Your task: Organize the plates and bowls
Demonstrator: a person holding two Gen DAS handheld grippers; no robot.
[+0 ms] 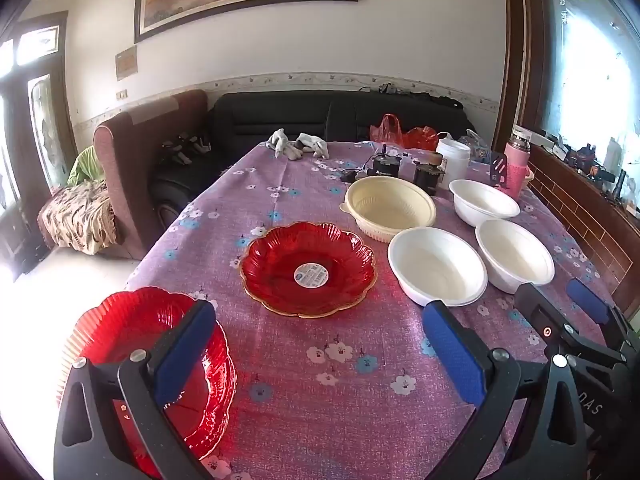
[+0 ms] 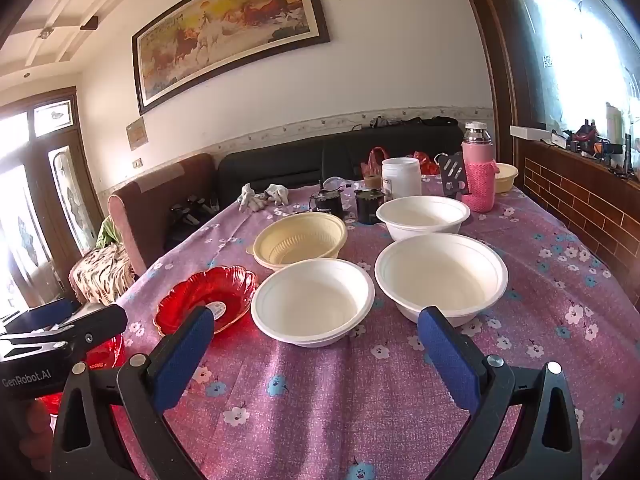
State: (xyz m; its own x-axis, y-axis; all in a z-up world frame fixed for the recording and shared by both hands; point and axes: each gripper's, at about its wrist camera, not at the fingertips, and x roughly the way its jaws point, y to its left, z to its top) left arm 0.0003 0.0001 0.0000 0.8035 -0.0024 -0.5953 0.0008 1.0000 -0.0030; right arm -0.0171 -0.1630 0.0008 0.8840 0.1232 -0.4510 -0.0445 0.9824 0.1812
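Both tools, left tool (image 1: 320, 356) and right tool (image 2: 316, 356), gaping wide and empty over the counter (image 2: 360, 400), red plate (image 1: 308, 268) mid-frame, three white bowls (image 2: 314, 300) right, cream basket (image 2: 298, 244) farthest.

On the worktop (image 1: 304, 392) a stack of plates (image 1: 132, 332) lies near left, with a single plate (image 1: 308, 268) farther in. Right of that plate sit two bowls (image 1: 438, 266) (image 1: 514, 256) side by side, a third bowl (image 1: 482, 202) behind them, and a basket (image 1: 388, 208) left of the third bowl.
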